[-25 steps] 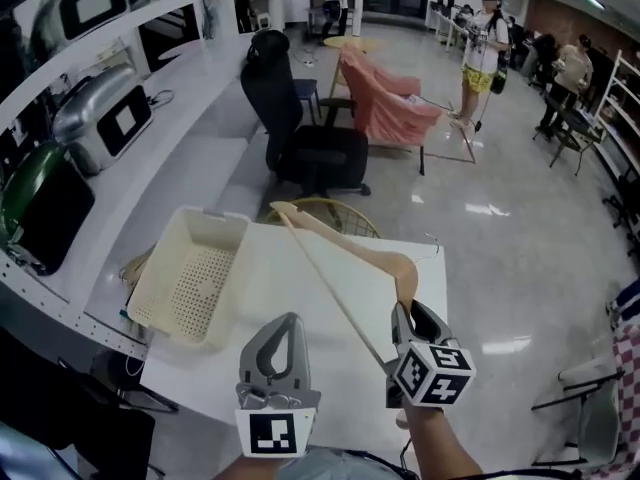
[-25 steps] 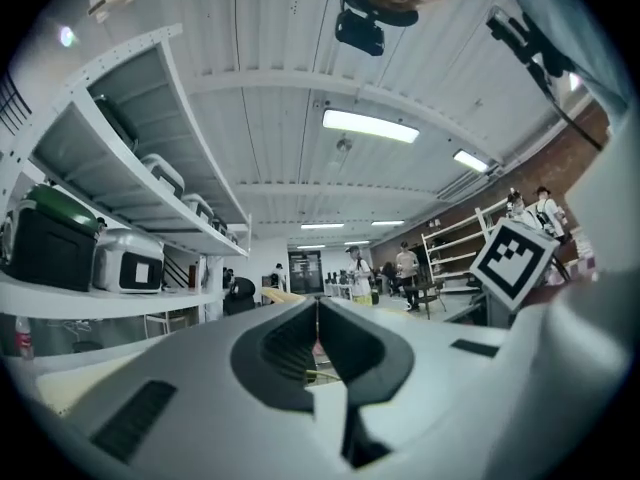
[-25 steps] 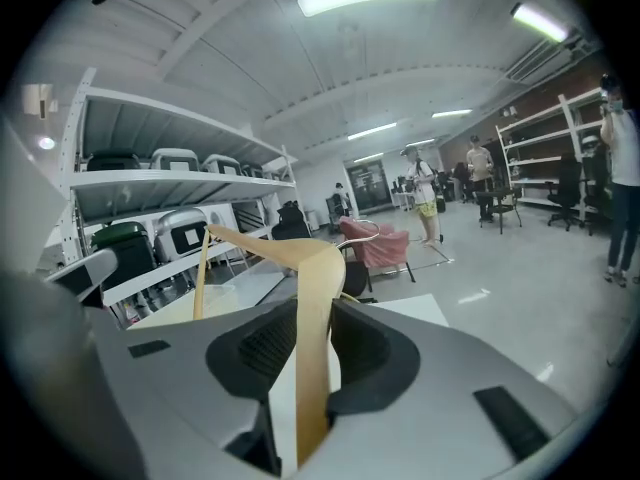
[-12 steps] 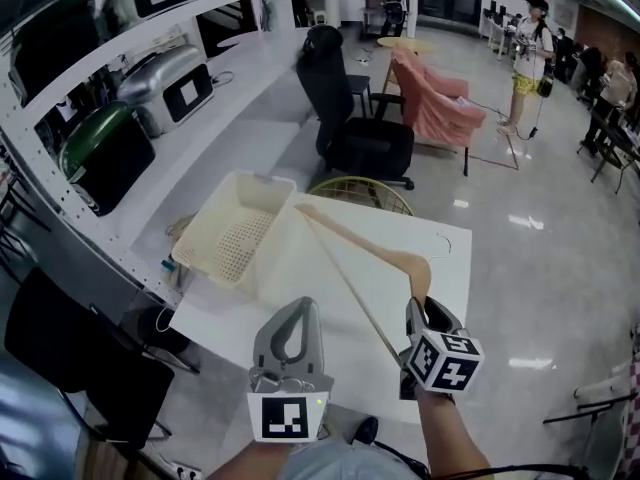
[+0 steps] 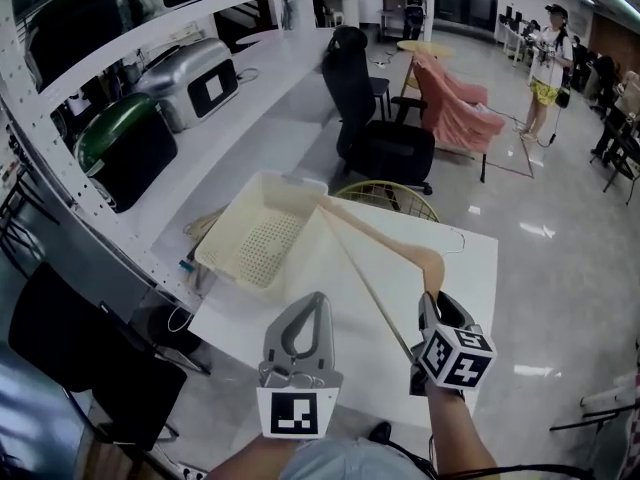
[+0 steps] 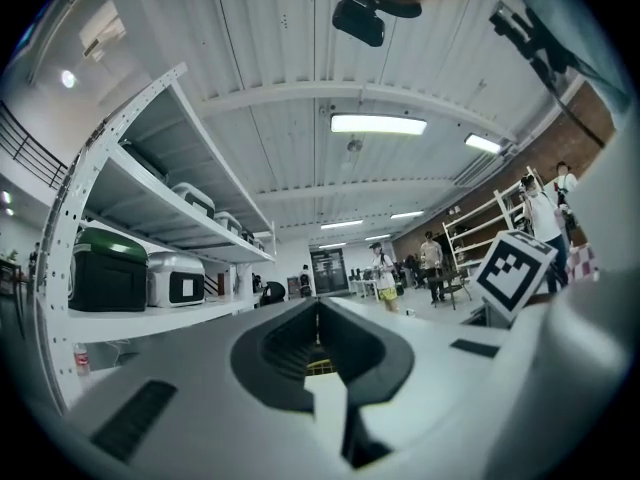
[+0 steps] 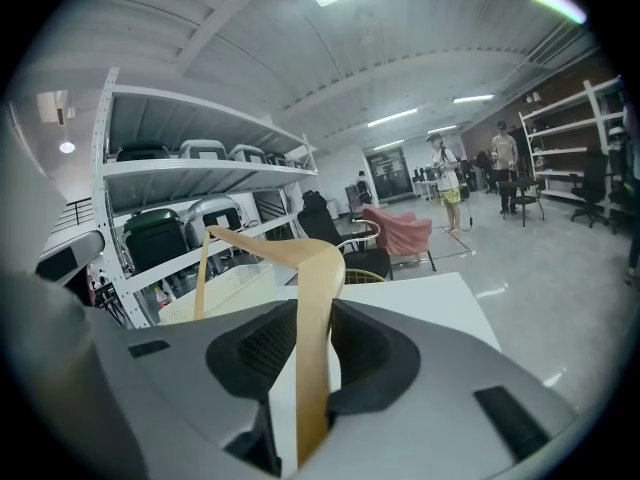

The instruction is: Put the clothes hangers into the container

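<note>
Closer to the cream basket [image 5: 228, 255] now, the wooden hanger [image 5: 385, 243] stays clenched in the right claw [image 5: 431, 304], left claw [image 5: 318, 300] closed empty; lower its far tip inside before releasing.

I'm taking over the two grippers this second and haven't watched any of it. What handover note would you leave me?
Right gripper: shut on one end of the wooden hanger. The hanger stretches ahead toward the cream basket, and its far tip is at the basket's corner. I cannot tell whether it touches.
Left gripper: shut, nothing in it, held by the near edge of the white table.
Done: the hanger is gripped. The basket shows no hangers inside.
Left: bring the hanger over the basket, lower it in, open the jaws. No other hanger shows on the table.
</note>
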Action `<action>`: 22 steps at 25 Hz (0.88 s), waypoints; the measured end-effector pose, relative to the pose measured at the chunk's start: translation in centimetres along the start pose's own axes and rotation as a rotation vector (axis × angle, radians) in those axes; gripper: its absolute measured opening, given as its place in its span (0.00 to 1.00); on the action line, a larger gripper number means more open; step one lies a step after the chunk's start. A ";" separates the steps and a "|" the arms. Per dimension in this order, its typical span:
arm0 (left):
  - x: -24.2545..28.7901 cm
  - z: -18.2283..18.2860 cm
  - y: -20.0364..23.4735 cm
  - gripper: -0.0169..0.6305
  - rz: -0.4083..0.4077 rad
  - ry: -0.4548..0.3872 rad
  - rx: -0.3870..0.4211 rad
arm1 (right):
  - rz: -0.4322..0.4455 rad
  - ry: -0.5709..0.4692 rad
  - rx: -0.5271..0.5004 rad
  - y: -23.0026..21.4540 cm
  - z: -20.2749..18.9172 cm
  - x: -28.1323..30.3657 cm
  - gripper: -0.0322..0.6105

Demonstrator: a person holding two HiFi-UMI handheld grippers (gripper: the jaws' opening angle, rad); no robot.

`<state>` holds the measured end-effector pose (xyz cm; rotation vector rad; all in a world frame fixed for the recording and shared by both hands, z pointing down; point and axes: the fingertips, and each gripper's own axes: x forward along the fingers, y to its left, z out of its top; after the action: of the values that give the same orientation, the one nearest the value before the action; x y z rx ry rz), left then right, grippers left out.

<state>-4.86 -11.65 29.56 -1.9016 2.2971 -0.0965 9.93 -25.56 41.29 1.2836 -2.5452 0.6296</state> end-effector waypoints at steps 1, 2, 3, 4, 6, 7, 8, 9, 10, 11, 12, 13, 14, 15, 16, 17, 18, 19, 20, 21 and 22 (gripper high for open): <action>0.4 -0.4 1.1 0.05 -0.006 0.004 -0.008 | -0.008 0.000 0.000 0.8 0.0 0.7 0.22; 0.9 -0.8 2.4 0.05 -0.012 0.005 -0.020 | -0.017 -0.001 0.001 1.7 -0.1 1.5 0.22; 1.4 -1.1 3.8 0.05 -0.018 0.003 -0.033 | -0.026 -0.004 0.001 2.7 0.0 2.3 0.22; 2.1 -1.4 5.3 0.04 -0.025 0.000 -0.043 | -0.035 -0.007 0.002 3.8 0.0 3.3 0.22; 3.4 -1.9 8.6 0.05 -0.046 -0.009 -0.045 | -0.054 -0.015 0.001 6.3 0.1 5.0 0.22; 4.0 -2.1 10.1 0.05 -0.060 -0.014 -0.040 | -0.064 -0.020 -0.002 7.6 0.2 5.8 0.22; 4.5 -2.3 11.6 0.04 -0.072 -0.019 -0.040 | -0.075 -0.025 -0.007 8.9 0.3 6.6 0.22; 5.1 -2.5 13.1 0.05 -0.082 -0.021 -0.047 | -0.085 -0.032 -0.011 10.1 0.5 7.3 0.22; 5.7 -2.7 14.4 0.05 -0.092 -0.023 -0.057 | -0.095 -0.039 -0.013 11.3 0.6 7.9 0.22; 6.2 -2.9 15.5 0.05 -0.105 -0.025 -0.063 | -0.106 -0.047 -0.012 12.3 0.8 8.4 0.22; 6.6 -3.0 16.5 0.05 -0.120 -0.029 -0.066 | -0.117 -0.055 -0.007 13.2 1.0 8.8 0.22; 6.9 -3.1 17.3 0.05 -0.138 -0.030 -0.064 | -0.128 -0.063 -0.001 14.0 1.1 9.1 0.22; 7.2 -3.3 18.0 0.05 -0.156 -0.029 -0.062 | -0.140 -0.070 0.004 14.7 1.2 9.4 0.22; 7.4 -3.4 18.5 0.05 -0.172 -0.029 -0.061 | -0.151 -0.075 0.007 15.3 1.2 9.7 0.22; 7.6 -3.5 19.0 0.05 -0.187 -0.029 -0.061 | -0.160 -0.078 0.010 15.9 1.2 10.0 0.22; 7.7 -3.7 19.5 0.05 -0.199 -0.026 -0.062 | -0.167 -0.079 0.013 16.4 1.2 10.2 0.22; 7.8 -3.8 19.9 0.05 -0.209 -0.021 -0.061 | -0.173 -0.081 0.016 16.9 1.2 10.4 0.22; 8.0 -3.9 20.3 0.05 -0.216 -0.020 -0.062 | -0.178 -0.083 0.019 17.3 1.2 10.6 0.22; 8.1 -3.8 20.6 0.05 -0.221 -0.021 -0.063 | -0.181 -0.083 0.020 17.6 1.3 10.8 0.22; 8.1 -3.8 20.8 0.05 -0.227 -0.022 -0.064 | -0.184 -0.081 0.020 17.9 1.3 10.9 0.22; 8.1 -3.9 20.8 0.04 -0.233 -0.020 -0.063 | -0.188 -0.078 0.020 18.0 1.2 10.9 0.22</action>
<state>-27.12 -15.81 29.61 -2.1847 2.0804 -0.0324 -11.01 -24.39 39.37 1.5605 -2.4443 0.5775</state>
